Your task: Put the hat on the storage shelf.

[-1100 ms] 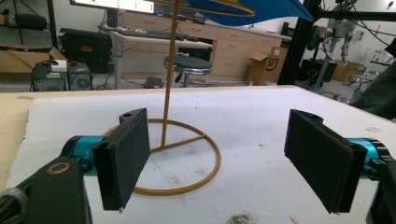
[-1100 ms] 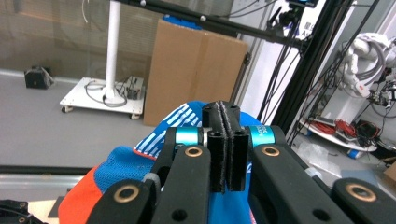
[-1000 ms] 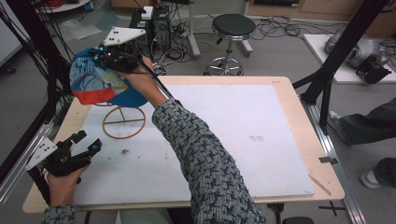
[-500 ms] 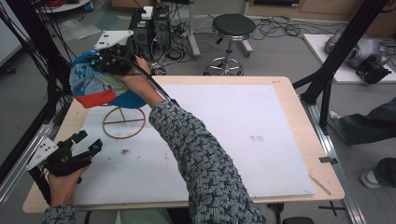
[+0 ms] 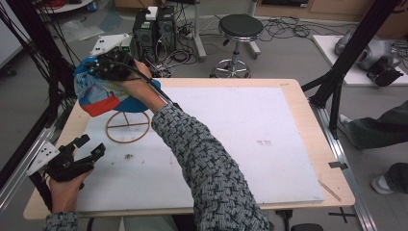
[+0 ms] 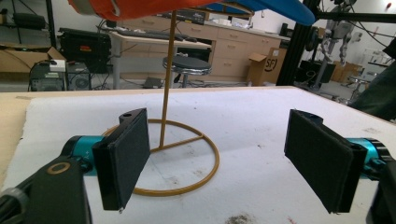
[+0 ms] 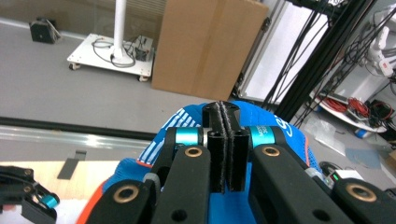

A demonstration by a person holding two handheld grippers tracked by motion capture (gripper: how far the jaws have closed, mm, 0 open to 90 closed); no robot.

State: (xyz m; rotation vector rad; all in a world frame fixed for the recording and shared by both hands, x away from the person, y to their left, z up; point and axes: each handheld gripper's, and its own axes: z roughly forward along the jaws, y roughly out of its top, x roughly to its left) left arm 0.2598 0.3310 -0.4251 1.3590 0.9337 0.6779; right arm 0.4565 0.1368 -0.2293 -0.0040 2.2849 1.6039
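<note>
A blue and orange cap [image 5: 103,94] sits on top of a thin wire stand [image 5: 127,127] with a ring base, at the table's far left. My right gripper [image 5: 98,66] is at the cap's crown, jaws pressed together on it; in the right gripper view the shut gripper [image 7: 225,109] has blue cap [image 7: 280,133] fabric right behind its tips. My left gripper [image 5: 90,145] rests low near the front left, open and holding nothing. In the left gripper view the open gripper [image 6: 224,163] faces the stand's pole [image 6: 167,93], with the cap [image 6: 140,7] overhead.
A white mat [image 5: 250,125] covers most of the wooden table [image 5: 300,96]. A black frame post [image 5: 346,62] stands at the far right corner. On the floor beyond are a stool [image 5: 240,26] and computer cases [image 5: 154,29]. A seated person's legs [image 5: 380,130] are at the right.
My right gripper and the cap have shifted slightly left and down over the stand. The left gripper has stayed in place.
</note>
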